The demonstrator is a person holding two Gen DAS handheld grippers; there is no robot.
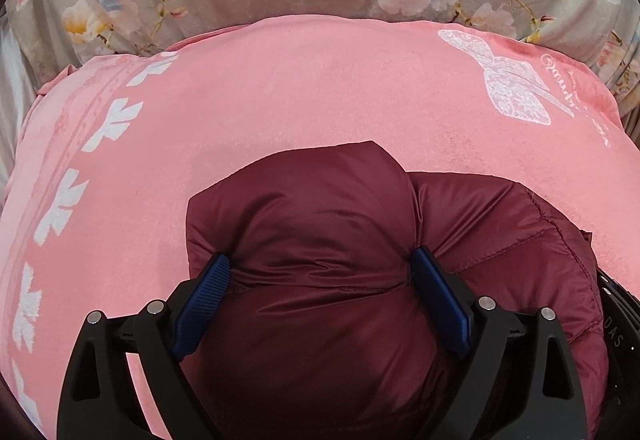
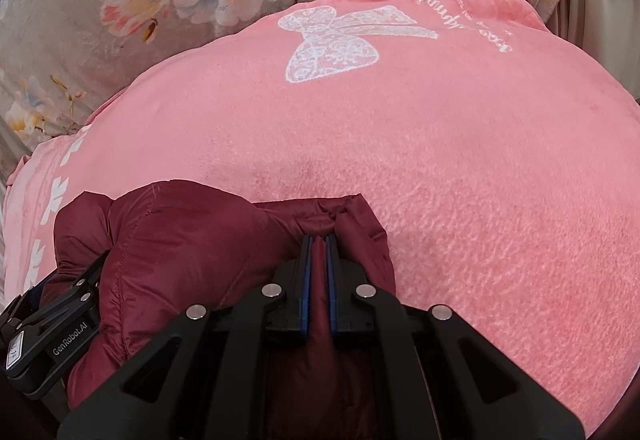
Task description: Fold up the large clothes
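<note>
Mid-fold: left gripper (image 1: pixel 320 272) spread wide around the maroon puffer jacket (image 1: pixel 320 207), right gripper (image 2: pixel 319 244) pinched tight on an edge. Next probably laying it flat on the pink blanket (image 2: pixel 460 159).

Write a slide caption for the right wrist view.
Right gripper pinches a fold of the maroon puffer jacket over a pink blanket; left gripper alongside.
</note>
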